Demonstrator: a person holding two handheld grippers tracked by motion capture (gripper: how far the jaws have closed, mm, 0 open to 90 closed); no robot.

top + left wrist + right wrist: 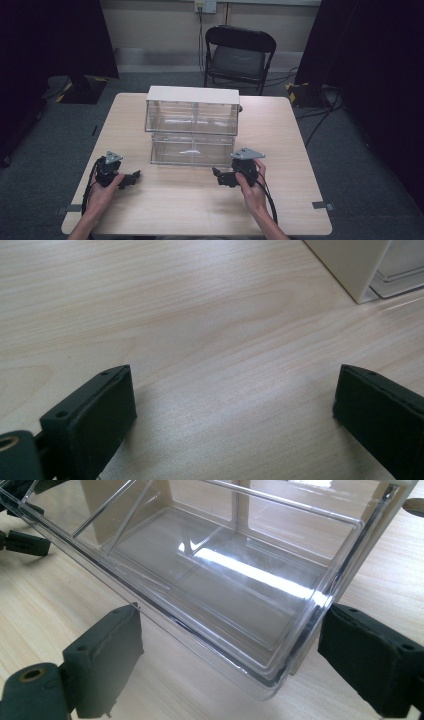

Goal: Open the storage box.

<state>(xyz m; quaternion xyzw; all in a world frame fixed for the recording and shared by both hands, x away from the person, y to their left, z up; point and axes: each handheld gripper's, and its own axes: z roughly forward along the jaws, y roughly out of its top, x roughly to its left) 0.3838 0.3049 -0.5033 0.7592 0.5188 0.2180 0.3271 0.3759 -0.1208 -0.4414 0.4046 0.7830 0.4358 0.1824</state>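
The pale light-wood tabletop (200,330) is showing fine grain under a smooth, faintly shiny finish. The clear glossy plastic two-tier drawer box (240,580) is reflecting bright glare at centre frame, its off-white side panels (350,265) looking matt. The black matt gripper pads (107,655) are looking slightly rough.

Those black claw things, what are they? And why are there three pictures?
They are grippers, pinching tools with two black jaws, and a person holds one in each hand. The high view looks down on a wooden table with the left gripper and the right gripper. The other two pictures come from small cameras riding on each gripper. On the table stands a clear plastic drawer box. The right gripper looks into its clear bottom drawer. Both grippers are open and hold nothing.
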